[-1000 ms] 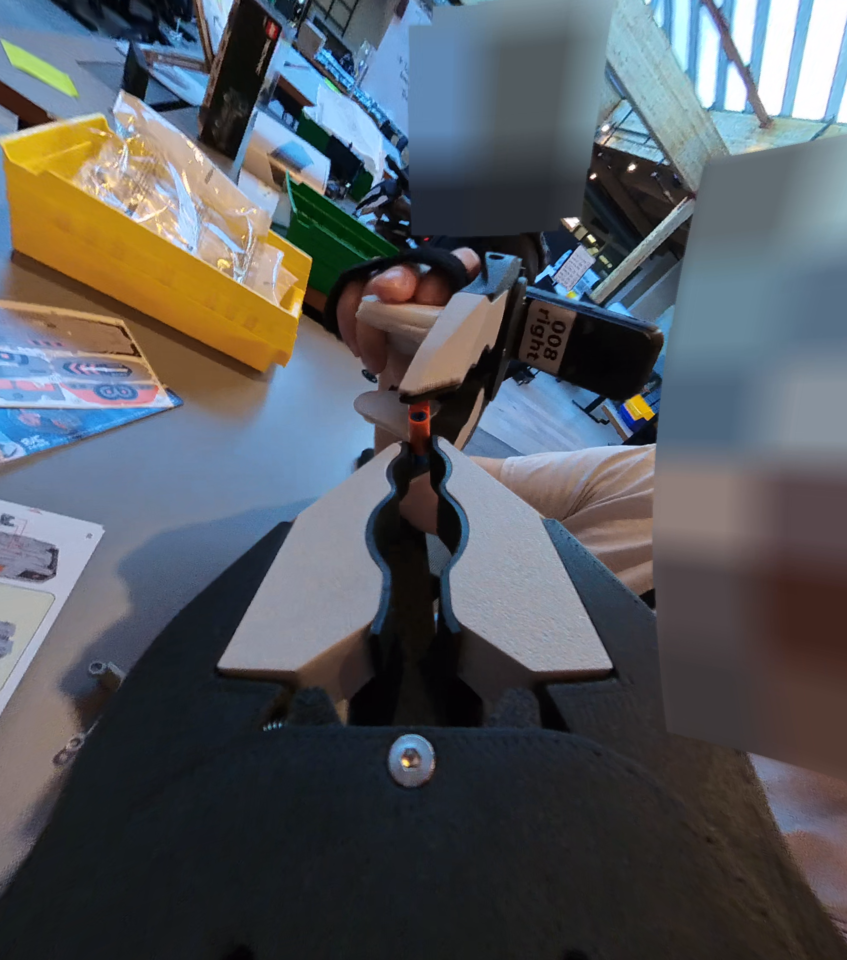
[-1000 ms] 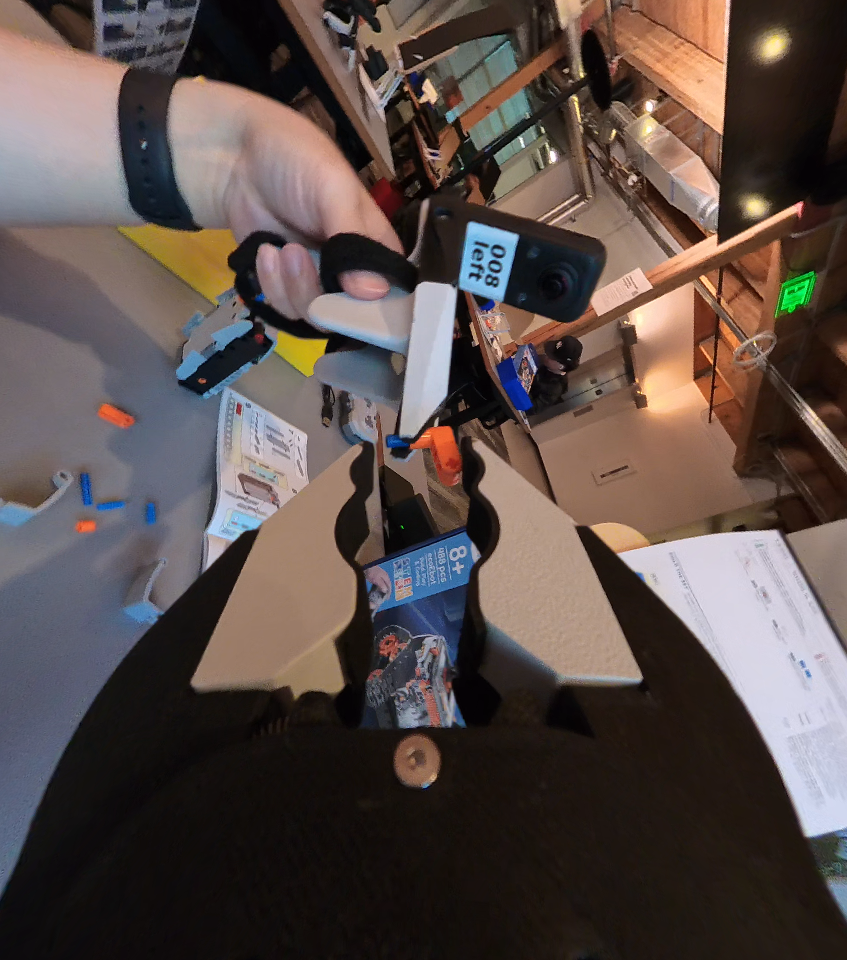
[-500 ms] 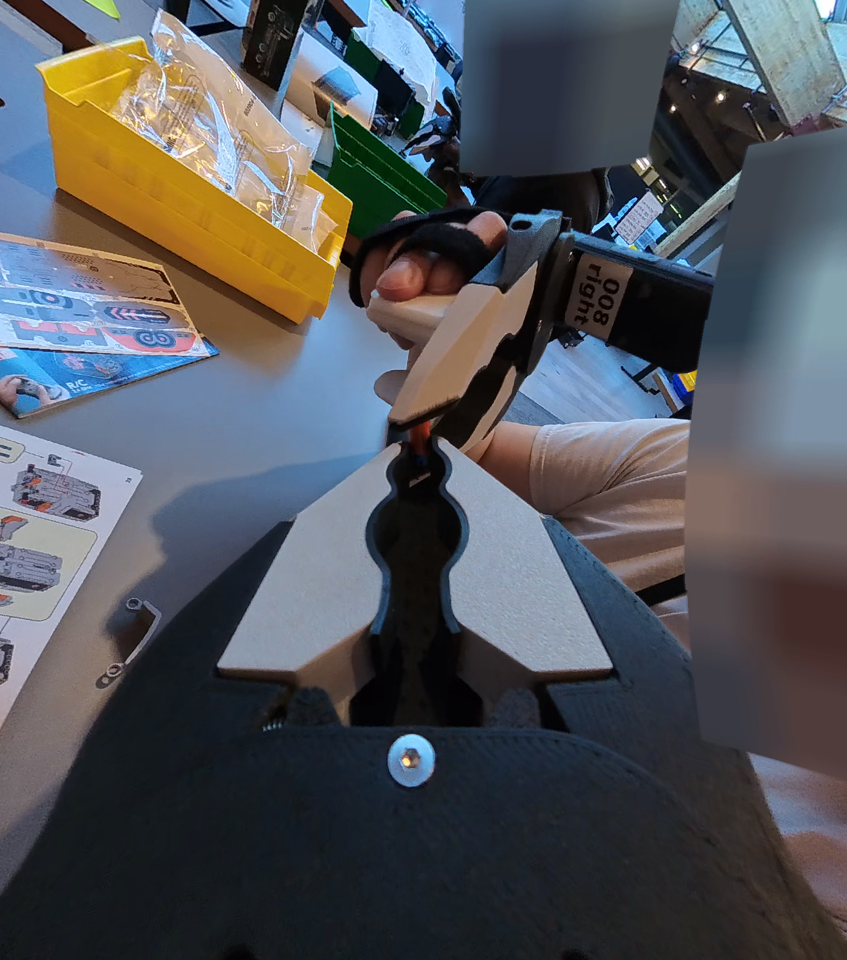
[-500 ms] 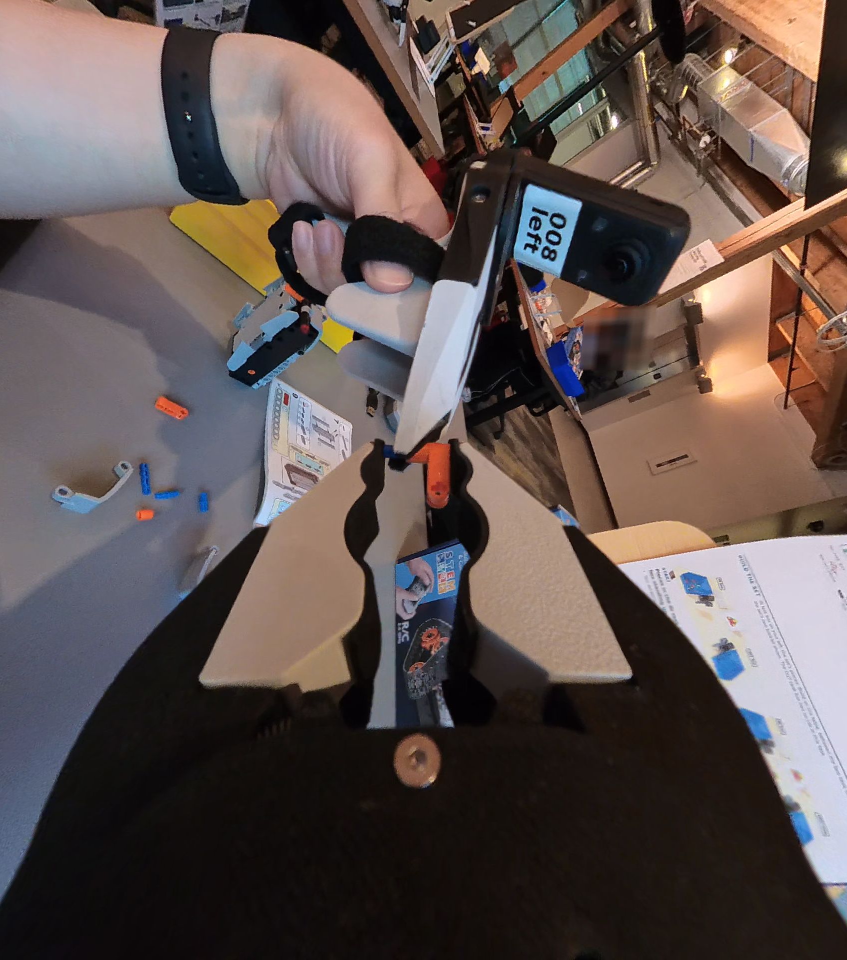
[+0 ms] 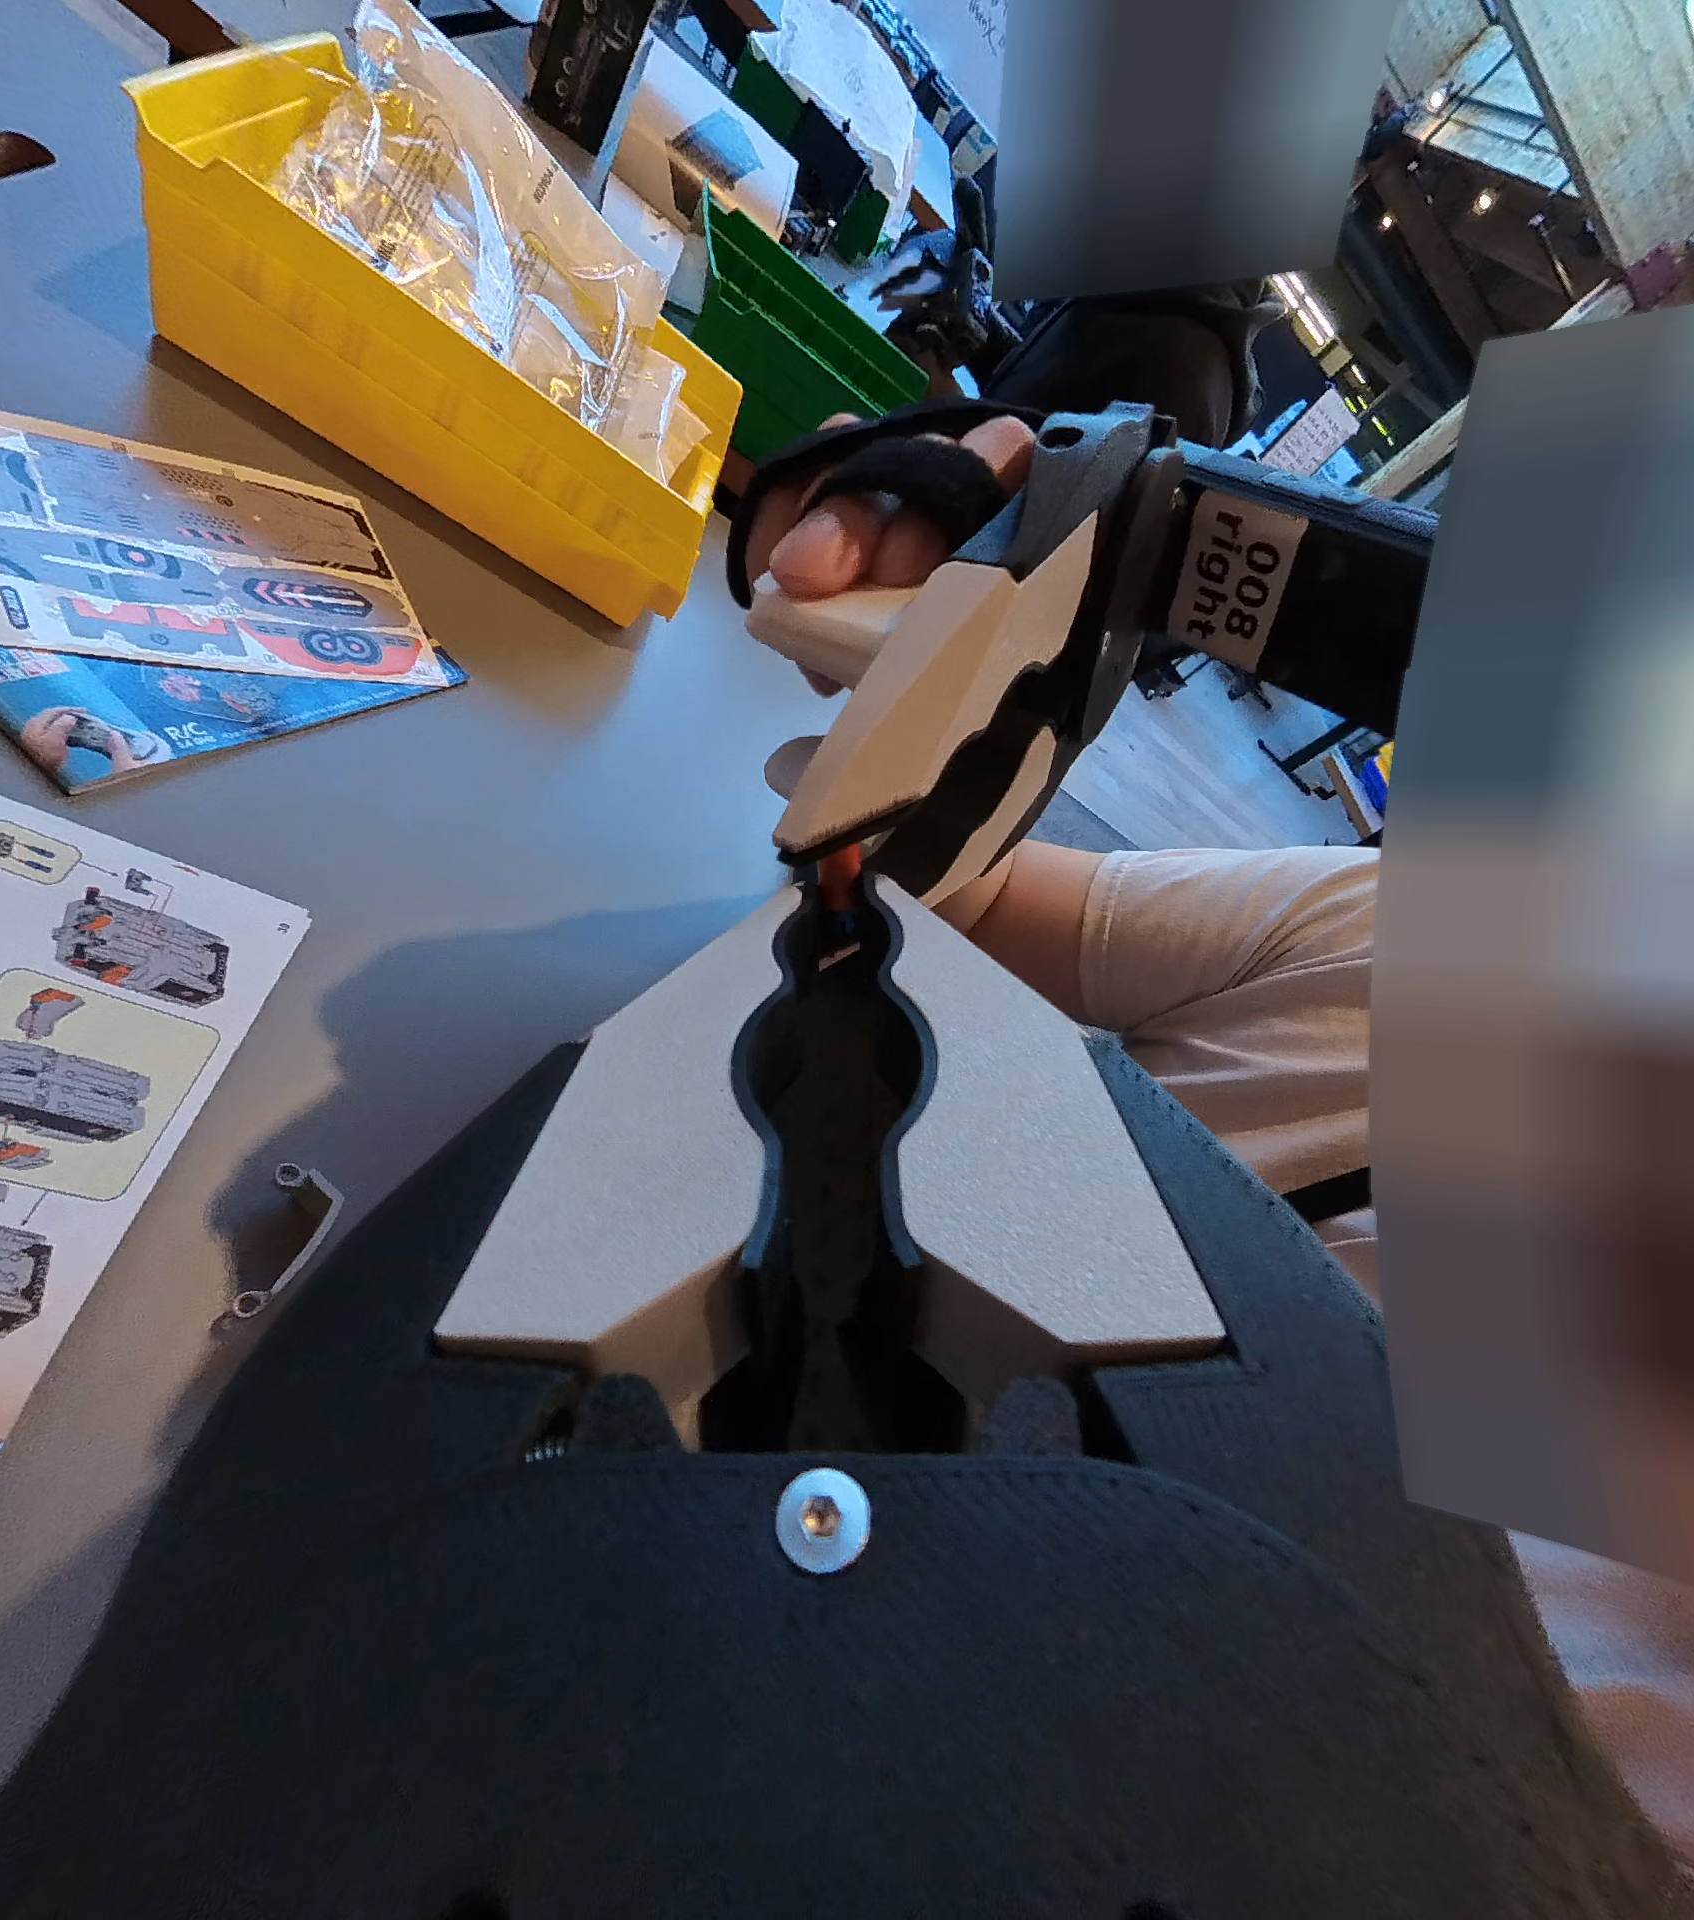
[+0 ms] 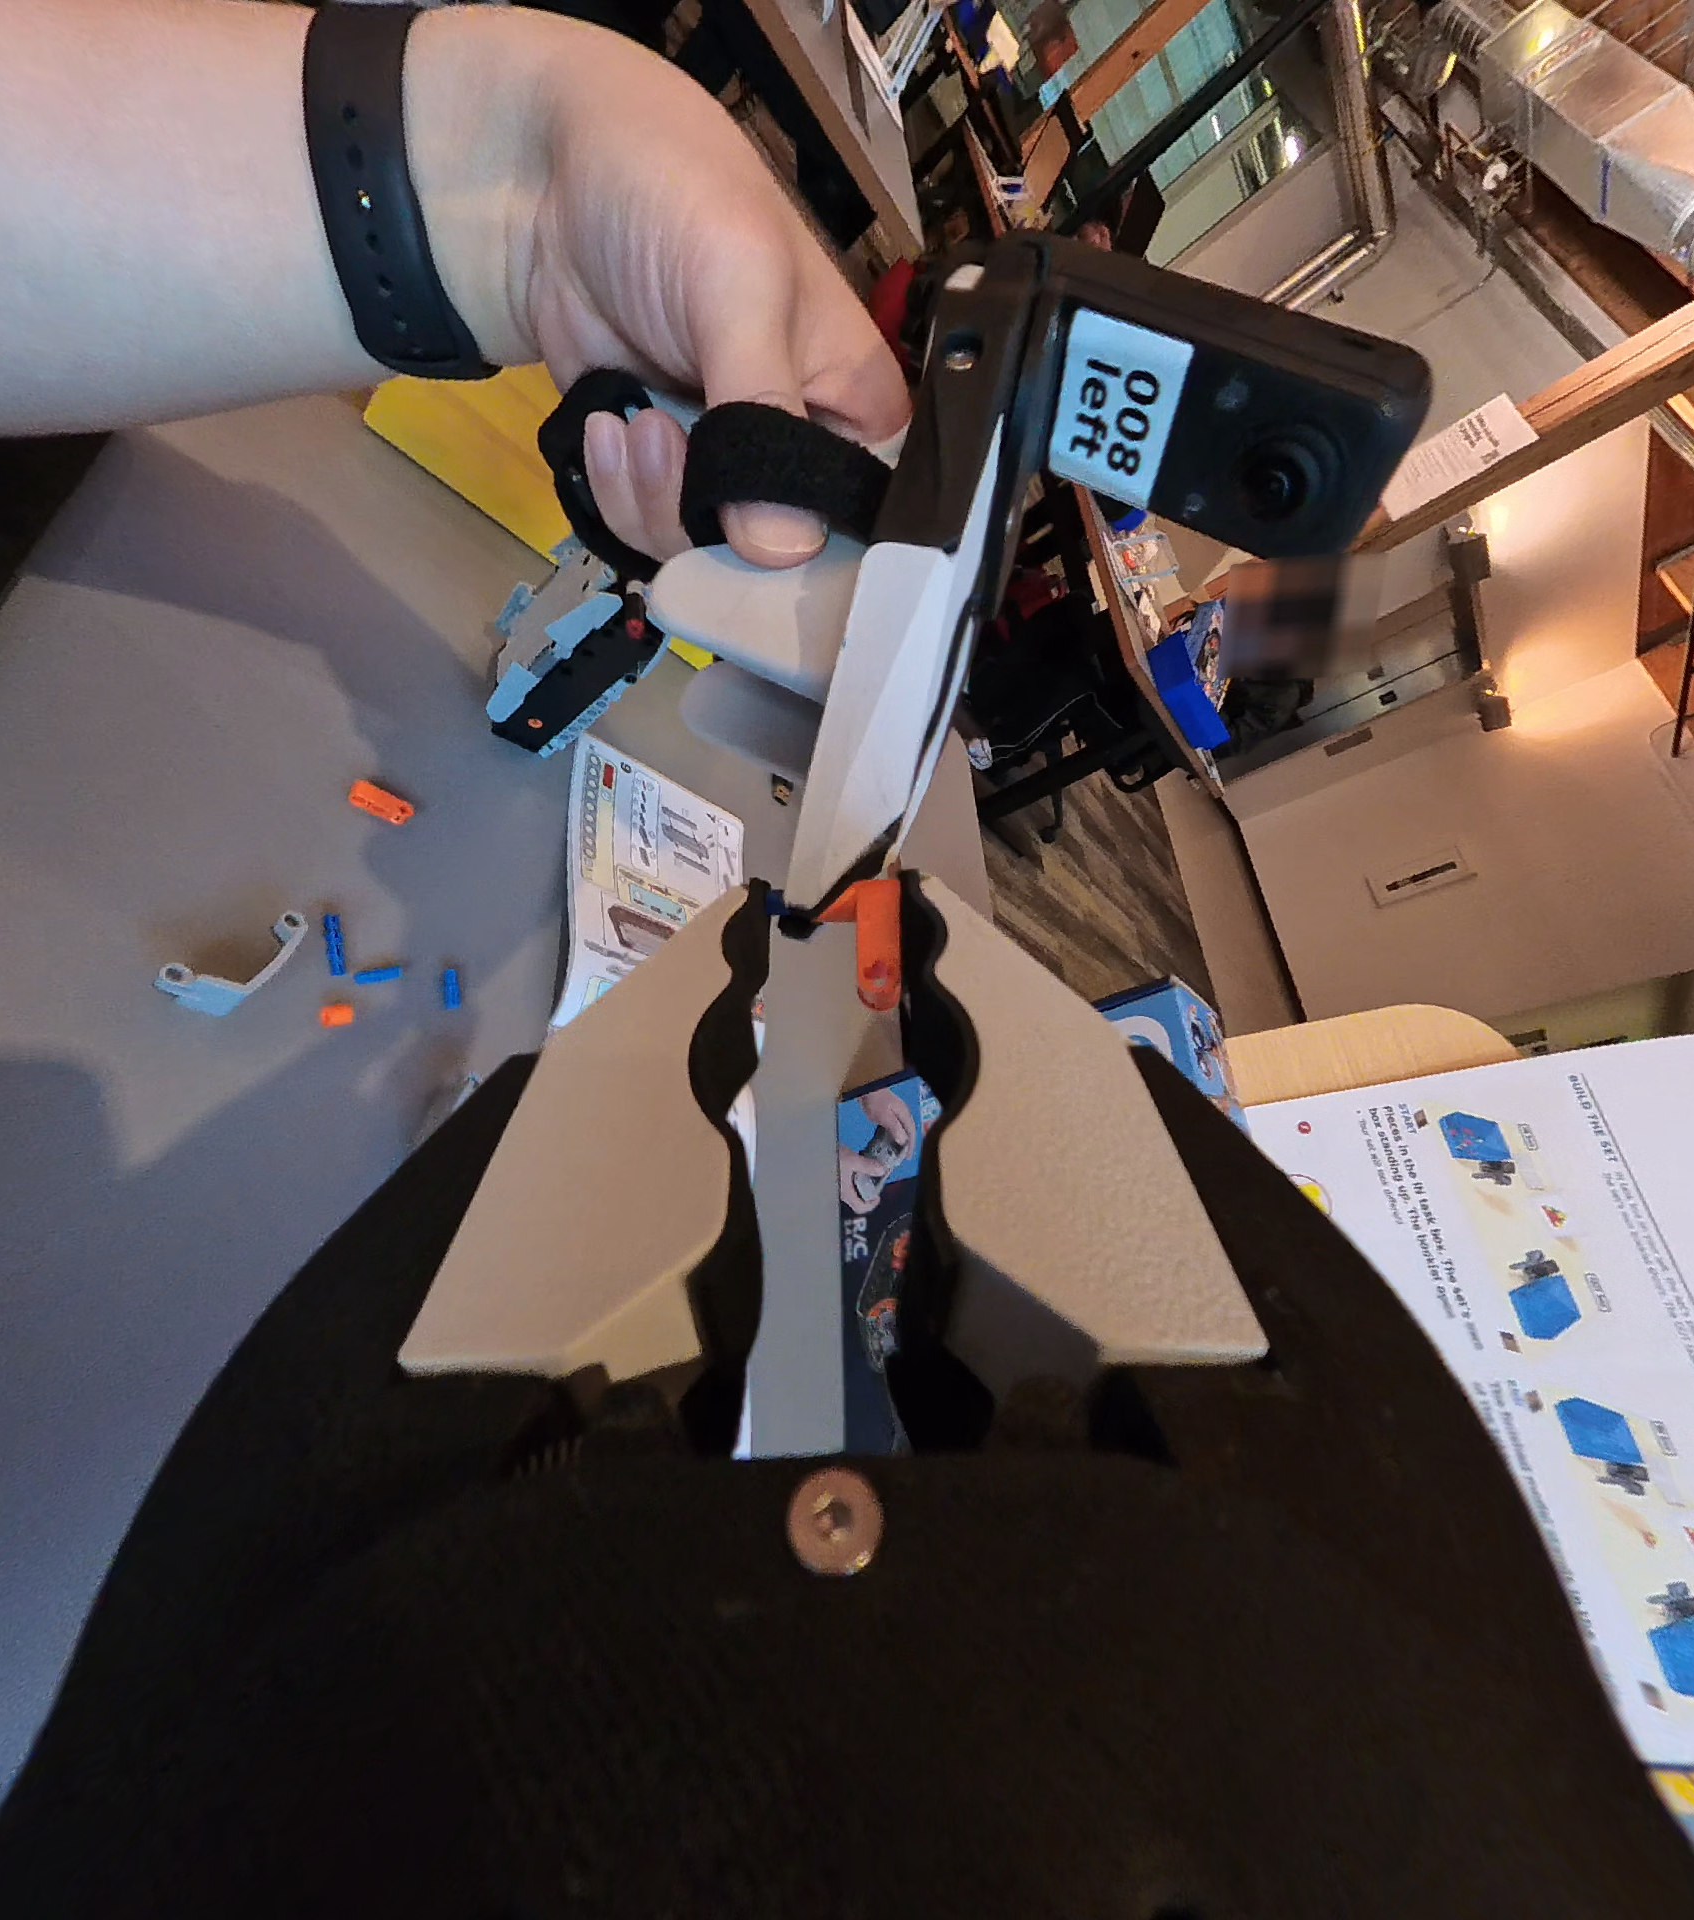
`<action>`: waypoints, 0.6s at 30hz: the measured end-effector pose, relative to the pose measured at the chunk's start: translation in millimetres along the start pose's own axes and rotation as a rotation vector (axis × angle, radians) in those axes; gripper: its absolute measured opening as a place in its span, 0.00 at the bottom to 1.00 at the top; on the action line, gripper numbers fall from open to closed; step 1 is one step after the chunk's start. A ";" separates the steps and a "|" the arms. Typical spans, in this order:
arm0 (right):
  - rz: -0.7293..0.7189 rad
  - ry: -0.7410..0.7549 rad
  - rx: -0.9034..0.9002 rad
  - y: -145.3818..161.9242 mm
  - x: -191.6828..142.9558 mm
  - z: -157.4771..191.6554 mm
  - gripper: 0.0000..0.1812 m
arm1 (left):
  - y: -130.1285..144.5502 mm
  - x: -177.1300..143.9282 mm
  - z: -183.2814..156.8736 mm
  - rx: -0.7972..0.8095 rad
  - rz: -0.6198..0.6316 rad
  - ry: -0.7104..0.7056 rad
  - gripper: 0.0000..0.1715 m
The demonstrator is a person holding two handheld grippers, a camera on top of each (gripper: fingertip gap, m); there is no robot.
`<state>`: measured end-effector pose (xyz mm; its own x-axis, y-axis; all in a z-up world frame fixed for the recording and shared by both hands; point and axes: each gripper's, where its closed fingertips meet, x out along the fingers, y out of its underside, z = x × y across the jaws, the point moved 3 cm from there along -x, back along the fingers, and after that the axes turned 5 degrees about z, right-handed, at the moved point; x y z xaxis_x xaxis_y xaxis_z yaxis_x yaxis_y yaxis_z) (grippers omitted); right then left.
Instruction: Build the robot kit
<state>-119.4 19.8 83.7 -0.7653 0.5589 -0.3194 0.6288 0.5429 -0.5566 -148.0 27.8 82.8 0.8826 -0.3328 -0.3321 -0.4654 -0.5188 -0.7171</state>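
Observation:
My left gripper (image 5: 835,885) is shut on a small blue pin (image 5: 838,921) that carries an orange piece (image 5: 839,864) sticking out past its tips. My right gripper (image 5: 793,850) comes in from the upper right and meets those tips. In the right wrist view my right gripper (image 6: 832,894) is narrowed around the joined parts. One finger is against the blue pin (image 6: 770,906) and the other against the orange piece (image 6: 874,940). The left gripper (image 6: 801,914) is seen edge-on from above, with its tip between my right fingers. Both are held above the grey table (image 5: 531,831).
A yellow bin (image 5: 386,395) of plastic bags and a green bin (image 5: 801,343) stand at the back. An instruction sheet (image 5: 43,1091), a booklet (image 5: 199,717) and a grey curved part (image 5: 297,1236) lie nearby. Loose blue pins (image 6: 334,943), an orange piece (image 6: 381,802) and a partly built model (image 6: 573,665) lie on the table. Left and right tips are no more than a few centimetres apart.
Both grippers stayed joined at the tips and tilted together, bringing more of the table into view. My right fingers closed in a little around the pin and orange piece.

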 end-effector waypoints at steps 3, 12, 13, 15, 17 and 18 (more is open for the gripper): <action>0.007 0.004 -0.013 2.3 3.9 0.9 0.13 | 2.8 -0.1 3.7 -0.008 0.019 -0.018 0.03; -0.083 0.092 0.096 4.1 3.1 -18.9 0.36 | -11.2 -23.0 14.6 -0.027 -0.143 -0.049 0.03; -0.154 0.106 0.141 2.1 -2.5 -24.7 0.32 | -18.0 -30.5 15.5 -0.030 -0.226 -0.035 0.03; -0.308 0.152 0.346 6.2 -14.2 -46.8 0.24 | -26.6 -42.1 24.8 -0.044 -0.351 -0.036 0.03; -0.457 0.117 0.674 20.6 -17.9 -67.4 0.21 | -36.6 -50.8 32.3 -0.013 -0.458 -0.038 0.03; -0.511 0.078 0.826 29.9 -15.8 -73.8 0.20 | -42.1 -54.5 32.4 0.015 -0.502 -0.029 0.03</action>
<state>-78.3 73.5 128.7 -0.8893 0.4338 0.1452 -0.0941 0.1371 -0.9861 -174.4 93.3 111.1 0.9989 -0.0230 0.0397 0.0181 -0.5981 -0.8012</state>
